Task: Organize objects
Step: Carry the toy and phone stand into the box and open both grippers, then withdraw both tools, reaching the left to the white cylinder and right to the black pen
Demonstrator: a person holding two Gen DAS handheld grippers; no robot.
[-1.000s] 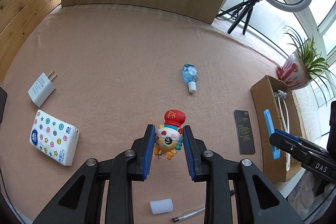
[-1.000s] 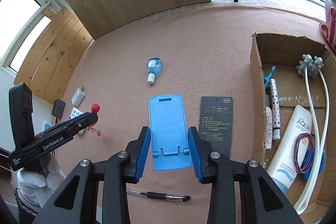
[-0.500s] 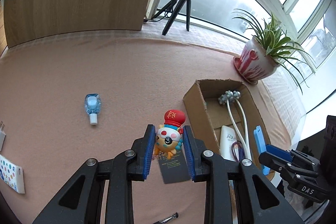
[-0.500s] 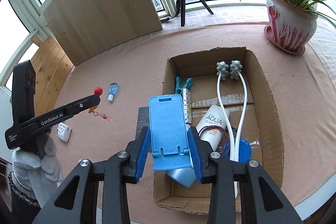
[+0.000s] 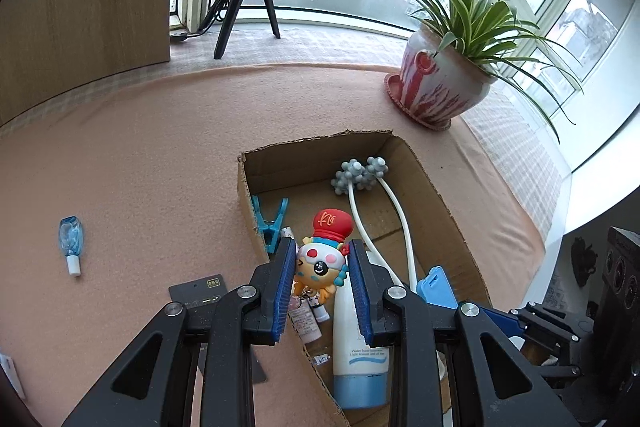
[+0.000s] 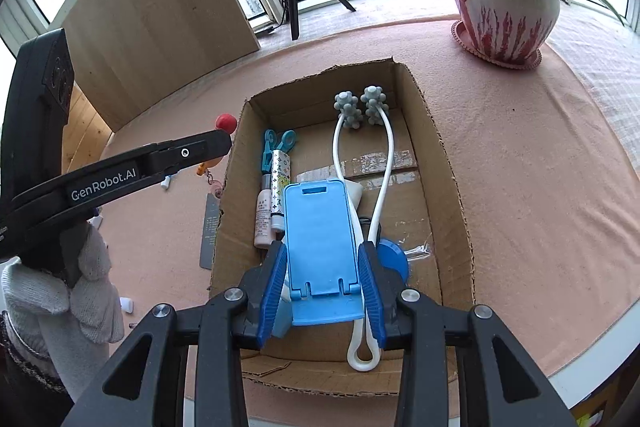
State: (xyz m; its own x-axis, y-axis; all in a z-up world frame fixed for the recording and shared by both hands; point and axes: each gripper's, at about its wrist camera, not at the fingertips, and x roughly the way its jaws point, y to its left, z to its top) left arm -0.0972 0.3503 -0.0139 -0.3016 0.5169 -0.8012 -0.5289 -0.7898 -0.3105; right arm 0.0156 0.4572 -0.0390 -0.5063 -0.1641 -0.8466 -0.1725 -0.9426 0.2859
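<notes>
Cardboard box point(image 6: 452, 187) now under both grippers instead of bare pink felt (both tilted steeply down), left gripper point(image 5: 322, 281) clamping the red-hatted figurine point(image 5: 322, 259), right gripper point(image 6: 322, 287) clamping the blue phone stand point(image 6: 320, 239).

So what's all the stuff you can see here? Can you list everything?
Cardboard box: one, brown, on the pink cloth.
Massager: one, white with grey balls, in box.
Lotion tube: one, white and blue, in box.
Clip: one, teal, in box.
Small bottles: two, pale, in box.
Card: one, black, beside box.
Tiny bottle: one, clear blue, on cloth.
Plant pot: one, red and white, beyond box.
Tripod: one, black, by window.
Doll: one, red-hatted, in left gripper.
Phone stand: one, blue, in right gripper.
Gloved hand: one, white.
</notes>
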